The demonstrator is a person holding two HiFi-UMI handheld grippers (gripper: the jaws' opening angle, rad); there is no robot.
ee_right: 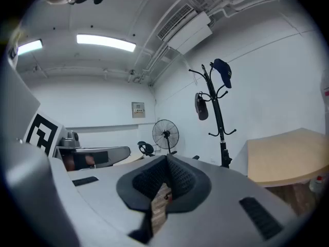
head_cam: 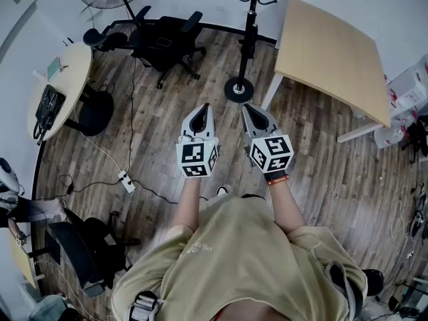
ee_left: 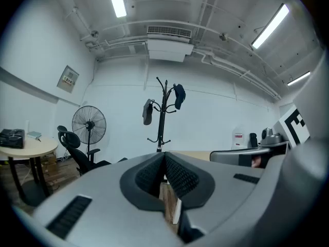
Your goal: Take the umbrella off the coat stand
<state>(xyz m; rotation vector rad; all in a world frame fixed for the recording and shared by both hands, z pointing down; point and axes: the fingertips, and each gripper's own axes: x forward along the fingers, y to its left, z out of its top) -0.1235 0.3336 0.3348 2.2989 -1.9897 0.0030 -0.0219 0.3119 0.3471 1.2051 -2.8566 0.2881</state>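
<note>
The umbrella (ee_left: 148, 111), a dark folded bundle, hangs from a hook on the left of the coat stand (ee_left: 163, 122), well ahead of us. Nearest to us, the left gripper (head_cam: 202, 109) and the right gripper (head_cam: 247, 108) are held level side by side, each with its jaws pressed together on nothing. Beyond their tips we see a strip of bare wooden floor (head_cam: 167, 112) up to the stand's round base (head_cam: 239, 89). A white power strip (head_cam: 126, 180) and its cable lie off to our left. The wooden table (head_cam: 334, 52) bounds the right side, its white leg near the base and its edge running close past the pole. A black office chair (head_cam: 164, 39) stands left of the stand, apart from it. A dark cap (ee_right: 222, 72) hangs higher than the umbrella, on the stand's right. The white wall closes the room behind.
</note>
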